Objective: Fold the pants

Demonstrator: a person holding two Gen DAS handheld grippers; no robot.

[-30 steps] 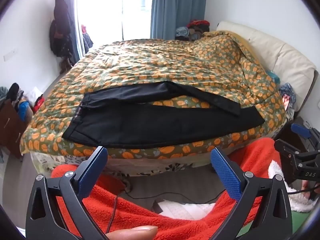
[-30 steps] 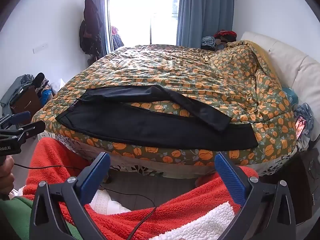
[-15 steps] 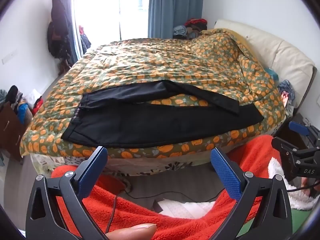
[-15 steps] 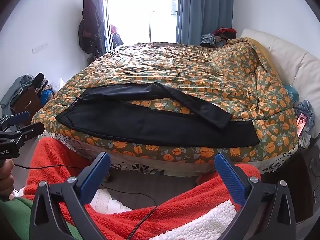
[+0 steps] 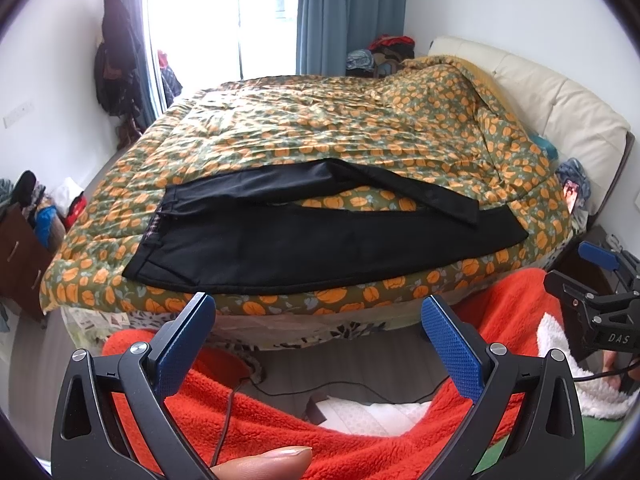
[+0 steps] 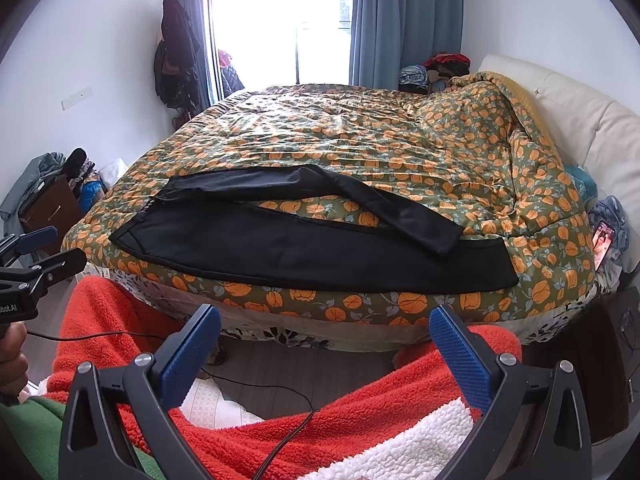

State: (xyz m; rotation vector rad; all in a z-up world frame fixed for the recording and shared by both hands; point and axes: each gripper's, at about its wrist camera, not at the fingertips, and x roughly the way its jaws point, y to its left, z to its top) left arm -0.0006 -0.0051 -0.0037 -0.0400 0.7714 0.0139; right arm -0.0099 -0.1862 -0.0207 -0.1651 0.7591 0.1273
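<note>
Black pants point(image 5: 304, 248) lie spread along the near edge of the bed, waistband to the left, both legs running right; the far leg bends and crosses toward the near one. They also show in the right wrist view point(image 6: 304, 248). My left gripper point(image 5: 318, 312) is open and empty, held off the bed in front of the pants. My right gripper point(image 6: 324, 320) is open and empty, also short of the bed edge. Each gripper shows at the other view's edge: the right one point(image 5: 592, 300) and the left one point(image 6: 36, 264).
The bed carries an orange-flowered quilt point(image 5: 340, 128) with a cream headboard point(image 5: 560, 100) at right. Red fleece point(image 5: 320, 420) covers the person's legs below the grippers. A cable point(image 6: 256, 388) runs across the floor. A brown drawer unit point(image 6: 48, 208) stands at left. A phone point(image 6: 602, 240) lies at the bed's right corner.
Both grippers have edged slightly nearer the bed; the pants sit a little larger in view. Jaws stayed open and the pants have not moved.
</note>
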